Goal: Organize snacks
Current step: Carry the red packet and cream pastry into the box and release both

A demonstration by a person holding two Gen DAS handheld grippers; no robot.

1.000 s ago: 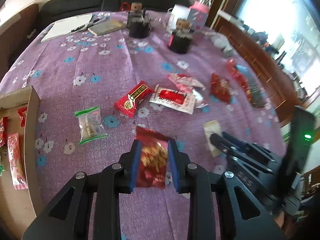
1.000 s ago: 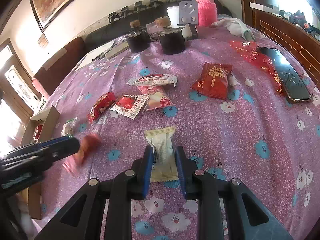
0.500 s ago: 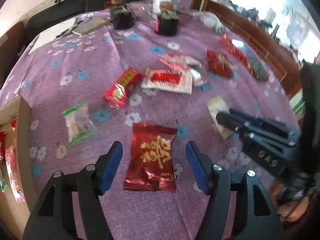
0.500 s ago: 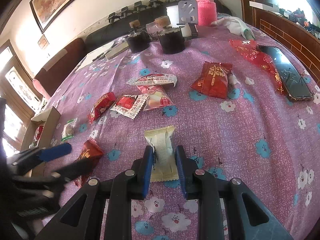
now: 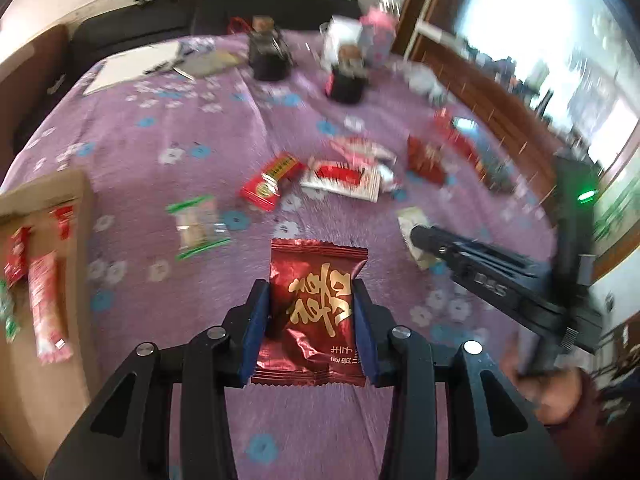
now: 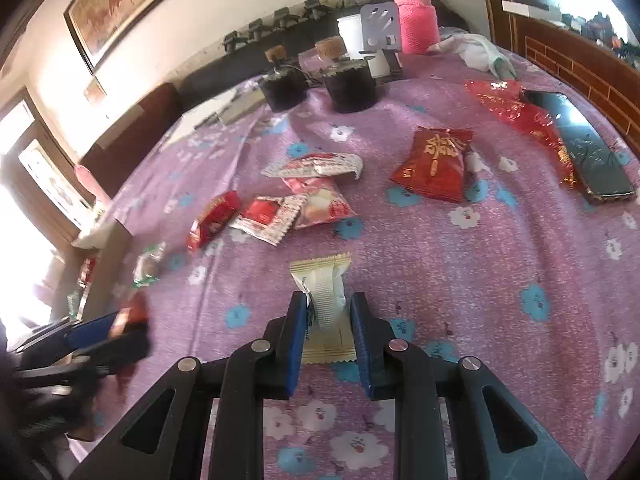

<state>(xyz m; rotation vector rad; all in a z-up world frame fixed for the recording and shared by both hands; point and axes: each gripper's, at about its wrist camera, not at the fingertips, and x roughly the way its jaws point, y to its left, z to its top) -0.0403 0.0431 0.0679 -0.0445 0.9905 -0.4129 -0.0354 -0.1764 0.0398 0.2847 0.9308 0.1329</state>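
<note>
Left hand-held gripper (image 5: 312, 300), just closing, apparently pinches the red packet (image 5: 316, 312); right hand-held gripper (image 6: 326, 320) pinches the cream packet (image 6: 324, 300).

From where I sit, a purple flowered cloth (image 6: 460, 280) covers the table. At twelve o'clock stand two dark round jars (image 6: 352, 84) with cork tops, side by side – behind them a white cup (image 6: 352, 36) and a flask in a pink knitted sleeve (image 6: 414, 16). At two o'clock a dark phone (image 6: 584, 152) lies flat. At eleven, a framed painting (image 6: 120, 4) hangs on the wall.
</note>
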